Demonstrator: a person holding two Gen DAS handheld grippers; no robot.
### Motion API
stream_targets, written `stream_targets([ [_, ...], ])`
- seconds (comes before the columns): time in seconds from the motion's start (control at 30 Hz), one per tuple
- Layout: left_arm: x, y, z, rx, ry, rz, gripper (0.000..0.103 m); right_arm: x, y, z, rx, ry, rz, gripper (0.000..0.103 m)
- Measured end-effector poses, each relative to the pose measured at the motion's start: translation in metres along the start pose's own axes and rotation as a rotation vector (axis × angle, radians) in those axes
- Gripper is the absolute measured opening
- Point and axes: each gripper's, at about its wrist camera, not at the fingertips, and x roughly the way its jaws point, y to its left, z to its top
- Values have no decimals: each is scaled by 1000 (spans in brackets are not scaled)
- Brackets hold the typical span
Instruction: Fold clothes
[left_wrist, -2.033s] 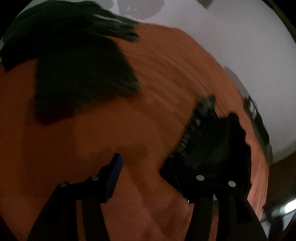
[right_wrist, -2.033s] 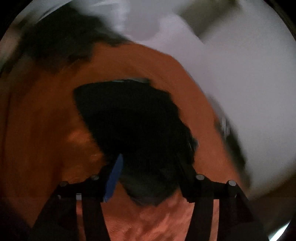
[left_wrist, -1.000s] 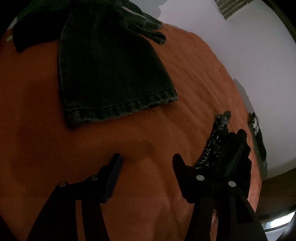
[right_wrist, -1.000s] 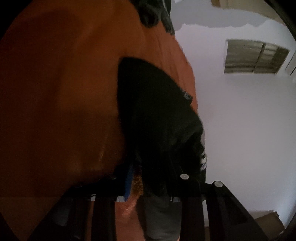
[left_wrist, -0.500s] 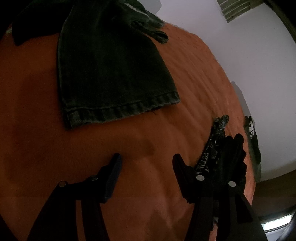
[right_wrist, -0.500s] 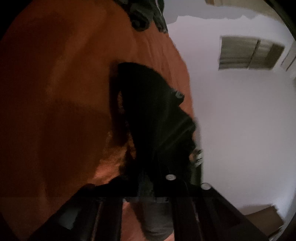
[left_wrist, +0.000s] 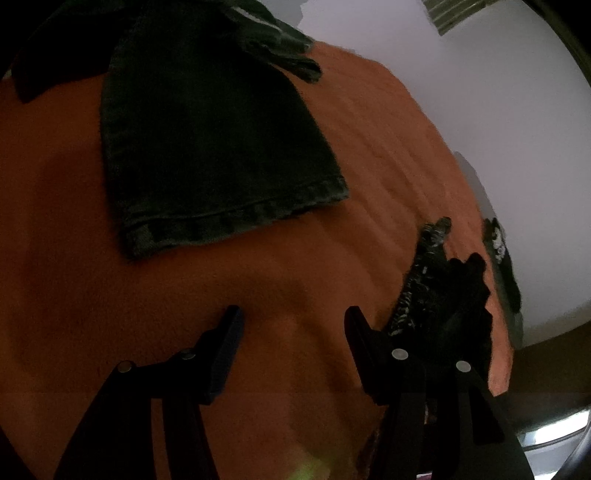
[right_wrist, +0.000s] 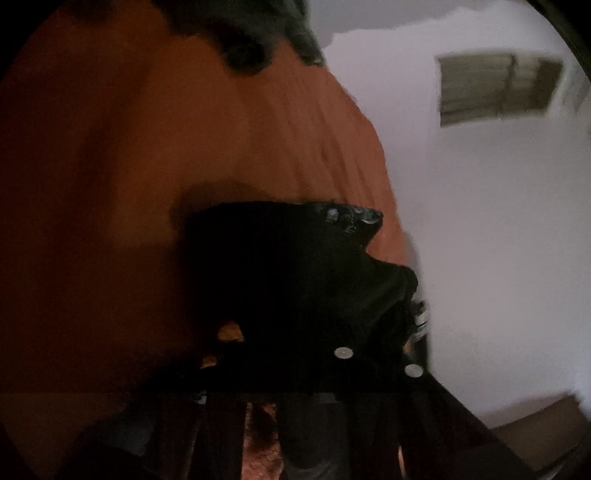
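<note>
Two jaws closing, lost behind black garment (right_wrist: 295, 266) — blurred.

The black garment (right_wrist: 295, 266) hides the right gripper's (right_wrist: 273, 354) fingertips.

Orange bedspread (left_wrist: 258, 288), dark jeans (left_wrist: 207, 147), black garment (left_wrist: 447, 295) on it

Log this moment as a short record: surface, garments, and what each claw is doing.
surface: orange blanket
folded garment: dark jeans, lying flat on the blanket, hem toward the camera
second garment: black patterned cloth, near the blanket's right edge
left claw: open over bare blanket, nothing between its fingers
right claw: jaws closing on the black patterned cloth, which lies between them
lighting: dim, right view blurred
</note>
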Motion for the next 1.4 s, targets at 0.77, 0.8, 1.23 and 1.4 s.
stream_targets([
  [0.77, -85, -59, 20, 206, -89, -34, 60, 47, -360, -128, 1321, 154, 1235, 7],
  [0.8, -78, -60, 19, 224, -87, -2, 60, 80, -342, -149, 1336, 188, 1274, 8],
  [1.23, -16, -90, -22, 349, 60, 51, 60, 128, -299, -307, 1394, 274, 897, 32],
  [1.4, -8, -128, -50, 496, 125, -9, 60, 58, -249, -282, 1329, 198, 964, 32],
])
